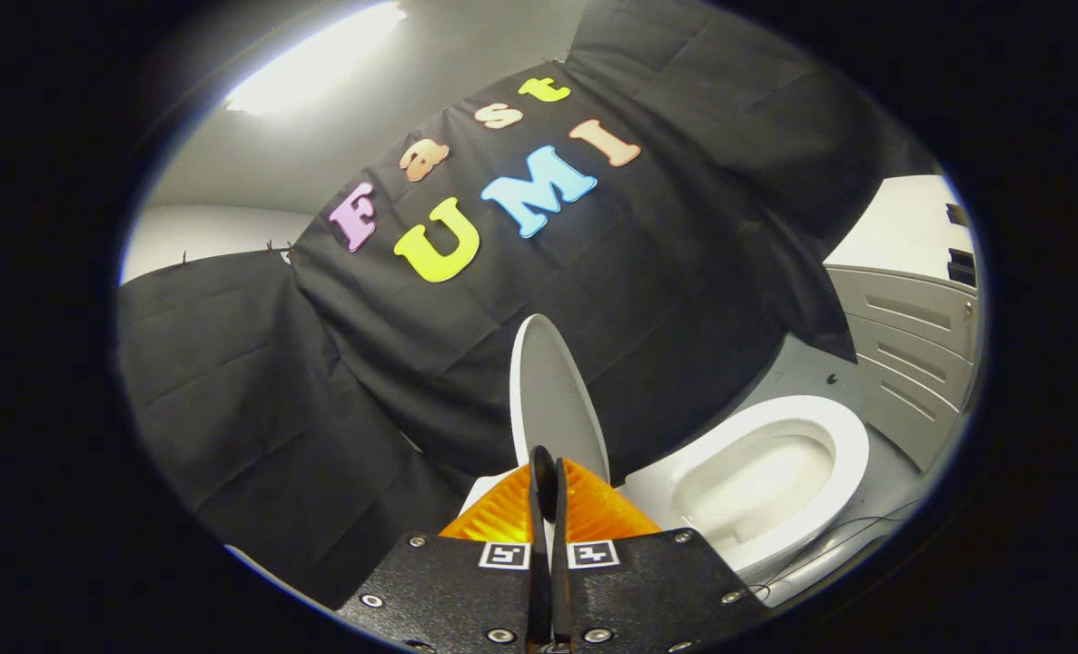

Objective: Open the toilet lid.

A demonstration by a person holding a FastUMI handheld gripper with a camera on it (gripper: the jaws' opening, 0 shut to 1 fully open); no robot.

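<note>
Standing lid: the toilet lid (552, 400) is raised, tilted near upright, its edge rising just ahead of the fingertips toward 12 o'clock.
Gripper: the gripper (544, 463) has its two fingers (536, 509) drawn together with only a thin slit between them; the lower edge of the lid sits right at the tips, but whether both fingers press on it cannot be told.
Bowl: the toilet bowl (761, 481) lies uncovered at about 3 o'clock from the fingertips, its white seat rim showing all round.
Backdrop: a black cloth (684, 272) hangs behind the lid, from 9 o'clock round to 1 o'clock.
Cabinet: a grey cabinet (911, 345) with drawer fronts stands beyond the bowl, at about 2 o'clock.
Floor: grey floor (802, 372) lies between bowl and cabinet.
</note>
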